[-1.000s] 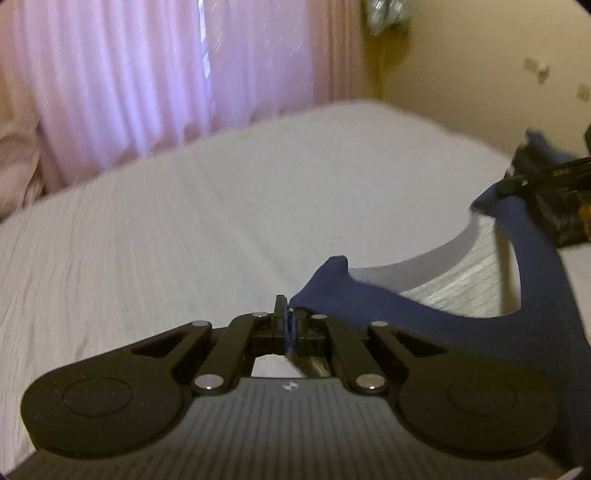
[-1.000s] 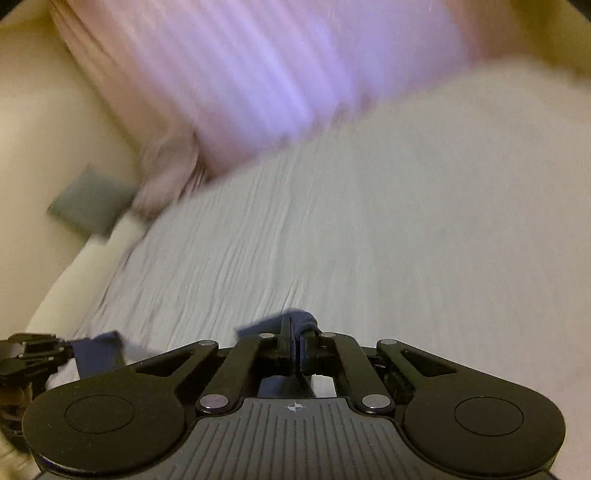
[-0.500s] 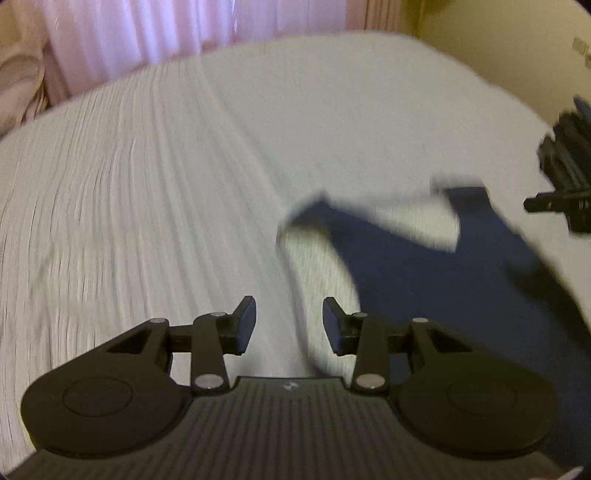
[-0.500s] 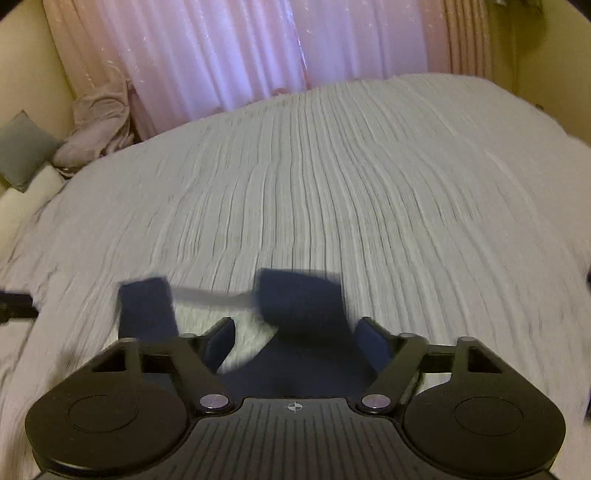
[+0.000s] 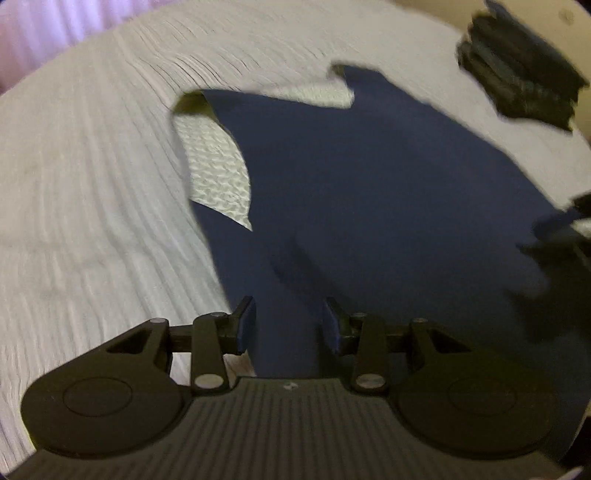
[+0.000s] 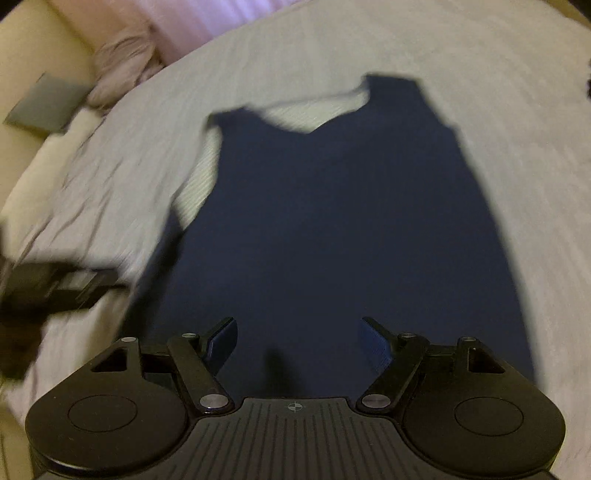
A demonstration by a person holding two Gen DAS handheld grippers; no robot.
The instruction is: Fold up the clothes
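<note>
A dark navy sleeveless top lies spread flat on the pale ribbed bedspread, its two shoulder straps pointing away from me. My left gripper hovers open over the top's lower left part, nothing between its fingers. My right gripper is also open, wide, above the top's lower middle. The right gripper shows blurred at the right edge of the left wrist view, and the left gripper shows blurred at the left edge of the right wrist view.
A dark pile of folded clothes sits at the bed's far right. Pink curtains, a bunched pinkish cloth and a grey pillow lie beyond the bed's far left side.
Both grippers were shut on the top's straps a second ago; they opened and let it drop flat. Since then both have pulled back toward the hem, tilted downward.
</note>
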